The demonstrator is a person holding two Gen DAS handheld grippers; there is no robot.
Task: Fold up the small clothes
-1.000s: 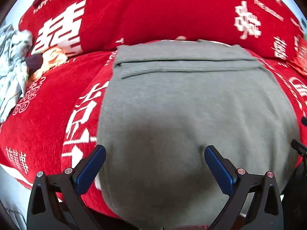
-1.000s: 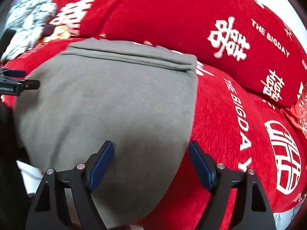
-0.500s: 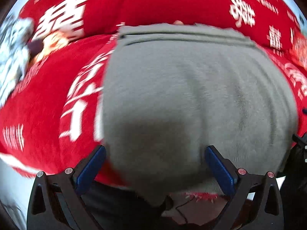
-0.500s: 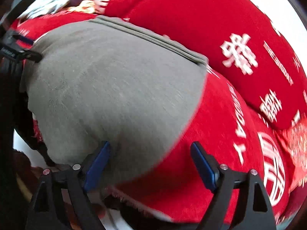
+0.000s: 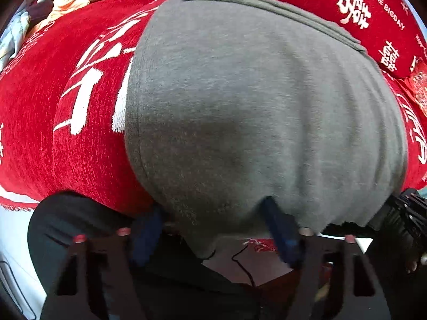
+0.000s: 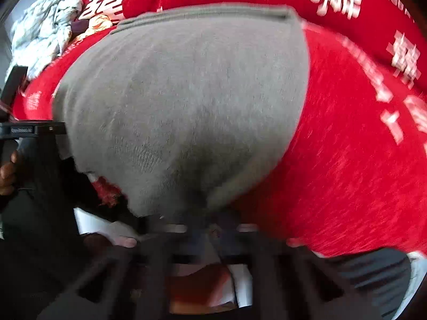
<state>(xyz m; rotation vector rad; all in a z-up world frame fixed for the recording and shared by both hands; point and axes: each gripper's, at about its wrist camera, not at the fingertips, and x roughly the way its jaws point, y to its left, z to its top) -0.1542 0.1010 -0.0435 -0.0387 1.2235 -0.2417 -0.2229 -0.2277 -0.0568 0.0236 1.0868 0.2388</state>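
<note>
A grey garment (image 5: 240, 106) lies spread flat on a red blanket (image 5: 40, 106), its folded band at the far side. My left gripper (image 5: 213, 230) is down at the garment's near-left hem. Its jaws are closing, with the hem hanging between the blue pads (image 5: 280, 234) and a wide gap still left. In the right wrist view the same grey garment (image 6: 186, 93) fills the middle. My right gripper (image 6: 210, 228), blurred, is shut on its near-right hem, where the cloth puckers into the pinch.
A pile of pale patterned clothes (image 6: 45, 32) and an orange-yellow piece (image 5: 66, 2) lie at the far left of the blanket. The blanket's fringed near edge (image 6: 106, 189) drops off just under both grippers. A hand (image 6: 6, 176) holds the left gripper's frame (image 6: 29, 130).
Both grippers have come down and tipped toward the garment's near hem. The right jaws went from wide open to shut on the cloth. The left jaws have narrowed around the hem.
</note>
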